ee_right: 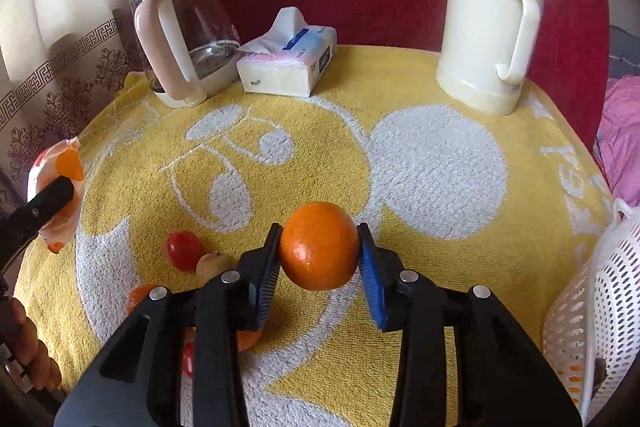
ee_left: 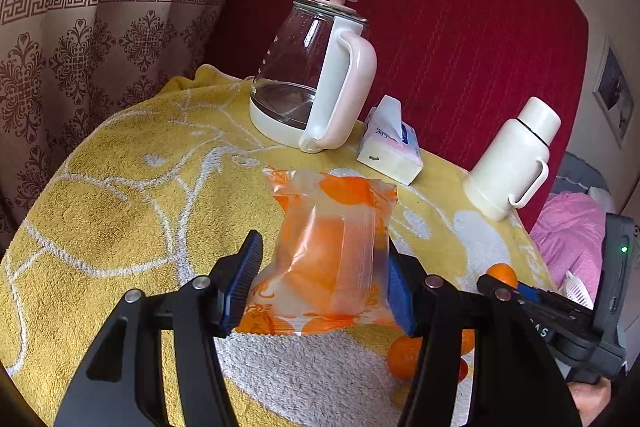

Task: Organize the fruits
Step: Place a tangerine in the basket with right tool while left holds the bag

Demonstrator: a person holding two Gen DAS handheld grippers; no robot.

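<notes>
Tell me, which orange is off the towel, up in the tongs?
The round orange pinched between the right tongs is the lifted one. The other loose oranges lie on the yellow towel beside a small red tomato.

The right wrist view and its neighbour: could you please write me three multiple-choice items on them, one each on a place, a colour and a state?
1. Where does the tissue pack lie?
A. Between the glass kettle and the cream flask
B. Inside the white basket
C. On the floor

2. What colour is the towel under the fruit?
A. Blue
B. Yellow and white
C. Green

3. What is the right gripper doing?
A. Hanging open
B. Shut on an orange
C. Holding the kettle

Answers: 1 A, the pack sits between both vessels. 2 B, yellow with a white pattern. 3 B, both jaws press the orange's sides.
</notes>
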